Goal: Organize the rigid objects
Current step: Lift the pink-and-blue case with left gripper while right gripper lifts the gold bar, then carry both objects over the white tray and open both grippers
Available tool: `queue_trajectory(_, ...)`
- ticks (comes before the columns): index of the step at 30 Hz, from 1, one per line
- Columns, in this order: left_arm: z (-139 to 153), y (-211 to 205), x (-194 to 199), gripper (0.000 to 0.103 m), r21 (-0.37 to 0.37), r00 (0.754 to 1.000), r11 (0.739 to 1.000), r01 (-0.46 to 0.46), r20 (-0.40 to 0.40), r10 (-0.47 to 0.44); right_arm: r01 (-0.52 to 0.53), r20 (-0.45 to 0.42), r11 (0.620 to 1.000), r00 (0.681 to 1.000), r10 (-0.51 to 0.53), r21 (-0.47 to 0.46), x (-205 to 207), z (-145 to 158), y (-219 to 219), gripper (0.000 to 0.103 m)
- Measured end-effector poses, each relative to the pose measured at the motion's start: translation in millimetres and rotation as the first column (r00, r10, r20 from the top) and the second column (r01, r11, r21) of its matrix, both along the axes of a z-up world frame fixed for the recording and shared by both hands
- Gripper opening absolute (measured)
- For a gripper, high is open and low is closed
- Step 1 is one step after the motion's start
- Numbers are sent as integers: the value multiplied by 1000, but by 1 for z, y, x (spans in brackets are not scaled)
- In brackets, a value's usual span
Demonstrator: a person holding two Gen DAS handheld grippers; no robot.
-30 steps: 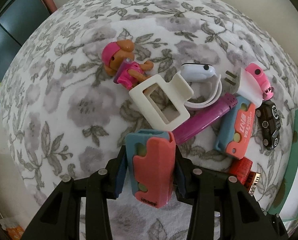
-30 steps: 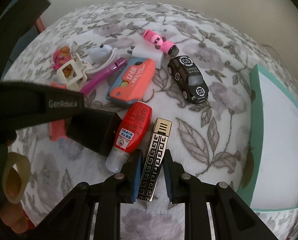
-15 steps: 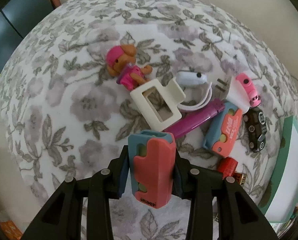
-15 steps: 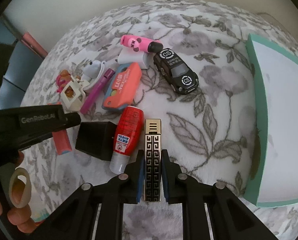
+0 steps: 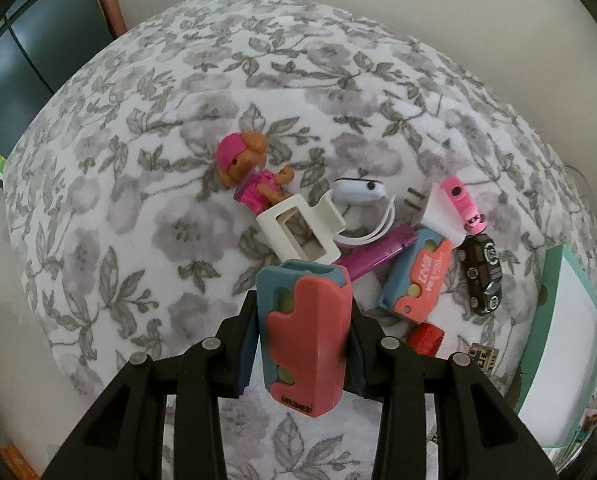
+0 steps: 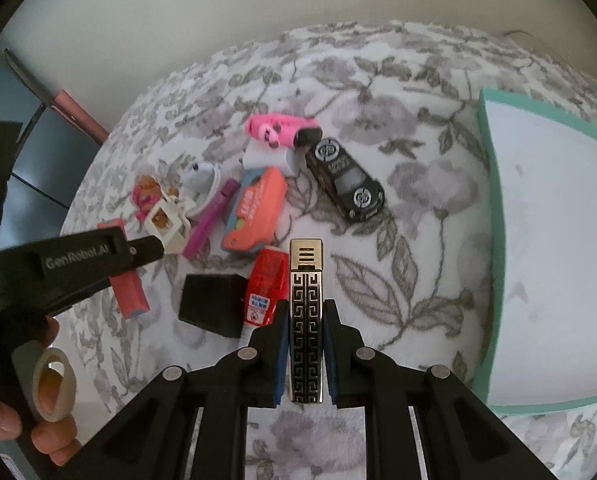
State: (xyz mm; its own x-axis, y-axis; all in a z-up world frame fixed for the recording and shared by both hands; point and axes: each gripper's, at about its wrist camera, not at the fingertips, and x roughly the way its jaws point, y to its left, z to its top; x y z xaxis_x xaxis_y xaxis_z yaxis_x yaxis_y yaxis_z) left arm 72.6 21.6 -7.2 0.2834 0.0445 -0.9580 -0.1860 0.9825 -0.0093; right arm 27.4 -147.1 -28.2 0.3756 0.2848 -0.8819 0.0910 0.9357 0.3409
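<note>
We hold two things above a floral-patterned cloth (image 5: pixel 146 184); our left gripper (image 5: pixel 304 340) is clamped on a coral-and-blue case (image 5: pixel 304 332), upright between its pads, printed end toward the camera; our right gripper (image 6: pixel 306 344) is closed to its narrowest on a slim gold-and-black lighter (image 6: pixel 306 320) with a Greek-key pattern, standing lengthwise between the fingers.

Below lies a loose cluster; in the left wrist view a pink-capped toy dog figure (image 5: pixel 250 176) touches a cream plastic holder (image 5: pixel 298 228); just beside it sit a white mouse-shaped gadget (image 5: pixel 358 192), a purple pen-like stick (image 5: pixel 378 256) and a second coral-and-blue case (image 5: pixel 418 284); a white plug adapter (image 5: pixel 438 216) carries a pink cylindrical toy (image 5: pixel 464 204); a black toy car (image 5: pixel 480 276) lies next to them.

In the right wrist view a red glue bottle (image 6: pixel 266 284) lies just beside the lighter, with a black block (image 6: pixel 212 304) touching its other side; a teal-rimmed white tray (image 6: pixel 492 216) sits well apart at the right edge; a person's fingers (image 6: pixel 2 416) grip the left tool's handle at lower left.
</note>
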Motion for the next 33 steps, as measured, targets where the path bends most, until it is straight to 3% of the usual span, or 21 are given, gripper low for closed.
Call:
queue_trajectory(6,-3,-18,0,40,-25,998,997,69,11,-69,48,38,997,998,-45,-56,1,18,-16,16)
queue_trajectory(14,5,-76,4,40,-57,981,980,192,18,-191,182,47,978,983,-178,-100,-8,29,-71,16)
queue_trajectory(20,9,-142,6,40,-45,947,946,322,30,-321,267,60,956,963,-262,-121,-15,36,-113,17)
queue_trajectory(27,8,-204,6,40,-52,905,903,426,37,-425,313,20,926,948,-316,-212,-19,24,-148,17)
queue_trajectory(33,-1,-252,5,40,-48,864,863,503,34,-502,397,-14,877,909,-416,-271,-29,12,-181,17)
